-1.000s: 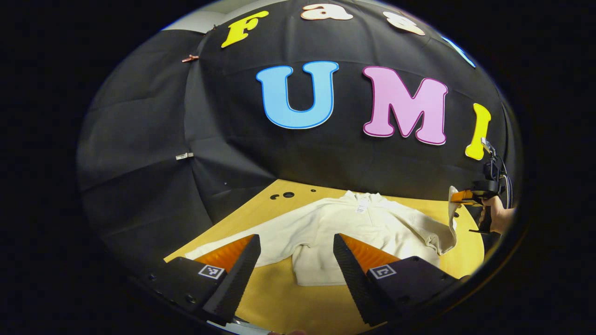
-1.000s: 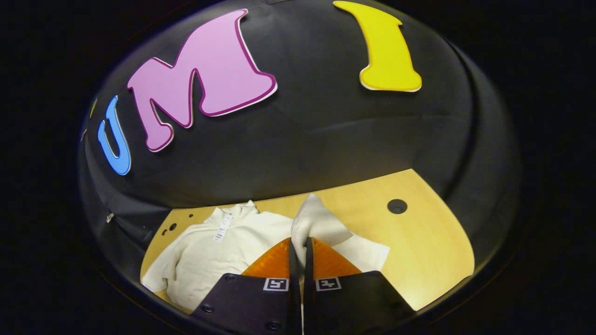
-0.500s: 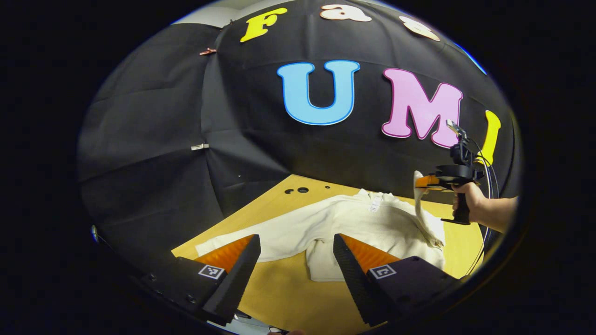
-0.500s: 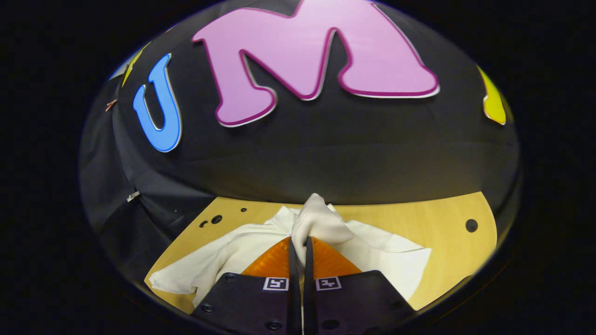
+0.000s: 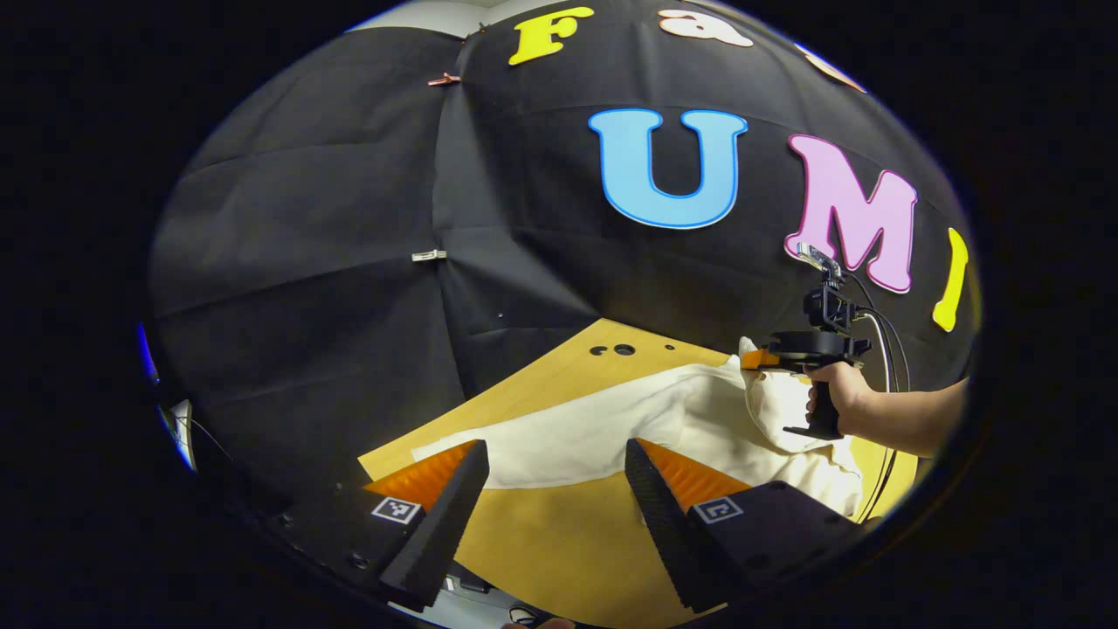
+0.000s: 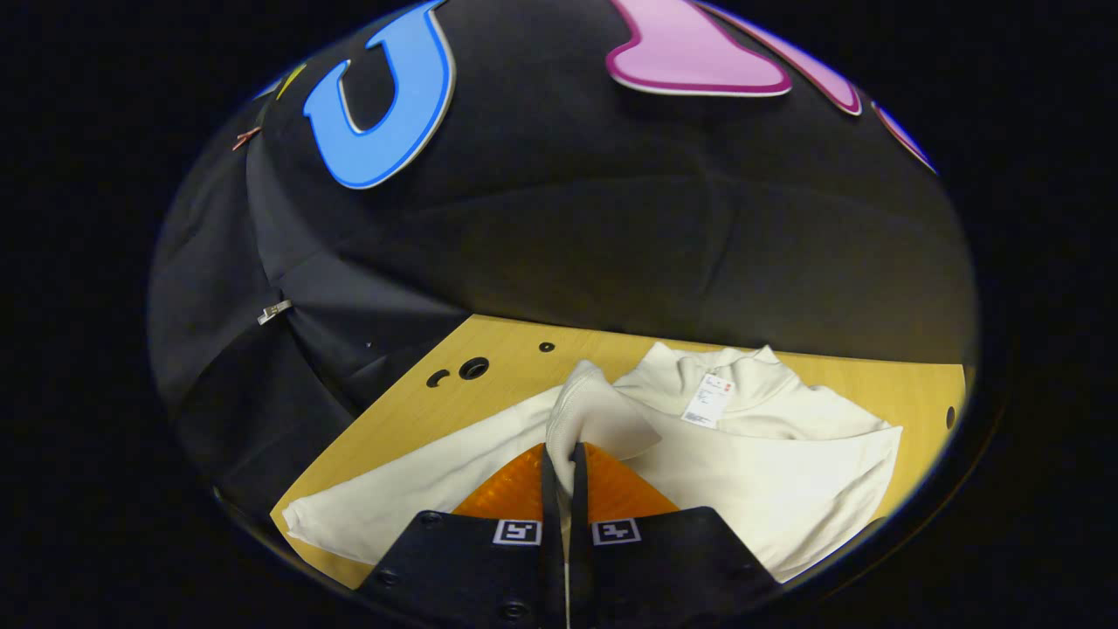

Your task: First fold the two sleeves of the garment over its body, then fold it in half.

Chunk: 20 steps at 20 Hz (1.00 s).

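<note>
Garment [image 6: 769, 472] lies flat on the table [image 6: 419, 419], lower centre of the right gripper view. Your right gripper [image 6: 563, 454] has its fingers pinched on the sleeve cuff [image 6: 594, 411] — carry it across the body, lay it flat. Left gripper [image 5: 555, 489] hangs wide apart, holding nothing — the far sleeve [image 5: 541, 441] waits.

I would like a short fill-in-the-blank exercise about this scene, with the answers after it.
1. The right gripper is shut on the cuff of one ____ of the cream garment.
2. The left gripper hovers with its fingers ____ and holds nothing.
3. The other sleeve lies stretched out flat on the wooden ____.
4. A white tag sits inside the garment's ____.

Answers: sleeve; open; table; collar
</note>
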Available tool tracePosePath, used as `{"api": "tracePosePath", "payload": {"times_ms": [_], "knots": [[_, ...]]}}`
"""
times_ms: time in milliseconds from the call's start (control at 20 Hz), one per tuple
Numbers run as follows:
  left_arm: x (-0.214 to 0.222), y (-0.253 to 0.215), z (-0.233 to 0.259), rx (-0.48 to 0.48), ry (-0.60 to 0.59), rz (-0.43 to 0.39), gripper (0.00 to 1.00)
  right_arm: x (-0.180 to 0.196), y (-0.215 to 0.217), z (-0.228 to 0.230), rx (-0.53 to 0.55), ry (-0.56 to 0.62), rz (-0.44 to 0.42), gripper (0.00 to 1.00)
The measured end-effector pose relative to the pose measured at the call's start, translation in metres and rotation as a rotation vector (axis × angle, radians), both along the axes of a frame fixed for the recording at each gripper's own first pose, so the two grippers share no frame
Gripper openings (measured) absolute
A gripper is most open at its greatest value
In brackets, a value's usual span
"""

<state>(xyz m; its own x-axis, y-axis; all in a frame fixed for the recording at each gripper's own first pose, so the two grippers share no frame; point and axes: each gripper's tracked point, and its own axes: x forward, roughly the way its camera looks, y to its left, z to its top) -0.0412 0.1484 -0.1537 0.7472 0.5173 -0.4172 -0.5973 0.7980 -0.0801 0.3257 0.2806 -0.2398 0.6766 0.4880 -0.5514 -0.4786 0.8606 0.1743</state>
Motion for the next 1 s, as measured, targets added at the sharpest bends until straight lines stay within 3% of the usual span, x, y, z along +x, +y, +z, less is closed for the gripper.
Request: {"api": "tracePosePath", "payload": {"times_ms": [300,400,500,550,600,650,800,1000], "knots": [[-0.022,0.034,-0.008,0.002,0.018,0.061,0.97,-0.003,0.031,-0.035,-0.078,0.016,0.015,0.07],[-0.029,0.038,-0.014,0.002,0.028,0.066,0.97,-0.004,0.034,-0.039,-0.077,0.023,0.014,0.12],[-0.036,0.041,-0.018,0.001,0.036,0.066,0.97,-0.008,0.04,-0.037,-0.057,0.033,0.016,0.24],[-0.038,0.042,-0.019,0.003,0.038,0.064,0.97,-0.011,0.041,-0.033,-0.052,0.032,0.018,0.37],[-0.04,0.044,-0.019,0.007,0.041,0.064,0.97,-0.015,0.041,-0.026,-0.043,0.025,0.022,0.34],[-0.043,0.047,-0.021,0.017,0.046,0.067,0.97,-0.02,0.041,-0.019,-0.04,0.012,0.025,0.55],[-0.047,0.064,-0.029,0.035,0.06,0.082,0.97,-0.034,0.019,0.002,-0.06,-0.028,0.007,0.99],[-0.04,0.091,-0.053,0.02,0.054,0.089,0.97,-0.052,-0.031,0.035,-0.064,-0.072,-0.067,0.99]]}}
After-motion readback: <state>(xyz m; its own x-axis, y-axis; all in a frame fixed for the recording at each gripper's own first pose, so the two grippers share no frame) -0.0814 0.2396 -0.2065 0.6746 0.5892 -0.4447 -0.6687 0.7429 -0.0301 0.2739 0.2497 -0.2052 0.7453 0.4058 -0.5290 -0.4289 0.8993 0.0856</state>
